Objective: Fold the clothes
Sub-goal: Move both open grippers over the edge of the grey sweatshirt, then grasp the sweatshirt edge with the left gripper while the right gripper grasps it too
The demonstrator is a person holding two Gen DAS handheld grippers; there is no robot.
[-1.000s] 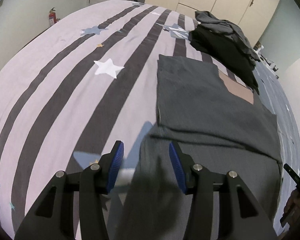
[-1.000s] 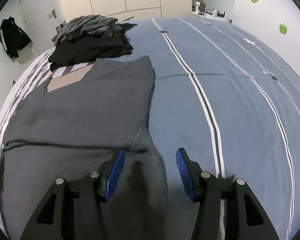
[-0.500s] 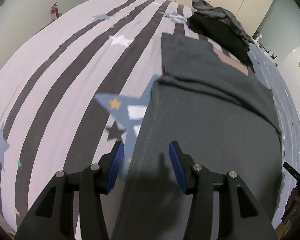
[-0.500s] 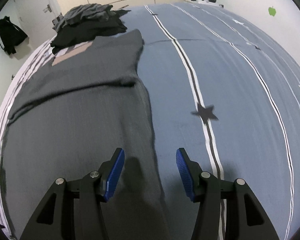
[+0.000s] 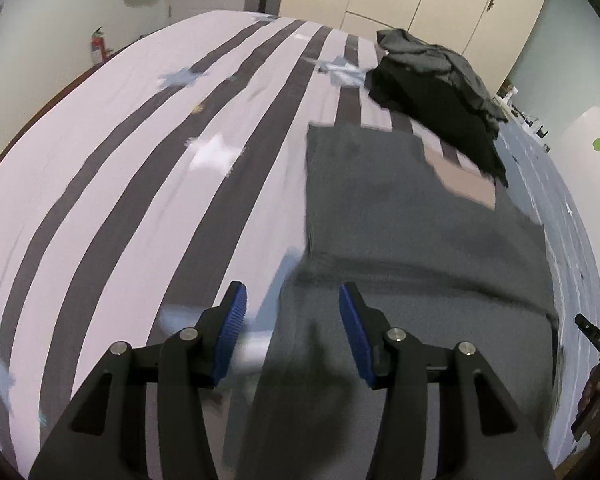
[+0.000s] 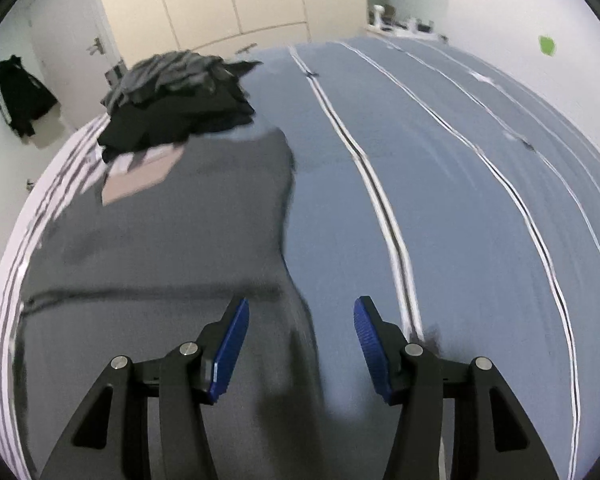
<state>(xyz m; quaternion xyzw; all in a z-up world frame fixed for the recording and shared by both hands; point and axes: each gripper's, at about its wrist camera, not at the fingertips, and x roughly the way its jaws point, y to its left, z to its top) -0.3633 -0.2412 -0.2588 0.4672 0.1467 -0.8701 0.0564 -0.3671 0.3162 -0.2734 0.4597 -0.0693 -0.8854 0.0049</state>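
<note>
Grey garment (image 5: 420, 220) lies flat, folded across.

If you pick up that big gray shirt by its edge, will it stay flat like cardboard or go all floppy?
Probably floppy. The gray garment lies limp on the bed, with a soft fold line across it, so it would likely droop and bend. It looks like thin knit cloth, so likely light. Its matte surface suggests it won't slip much.
</note>
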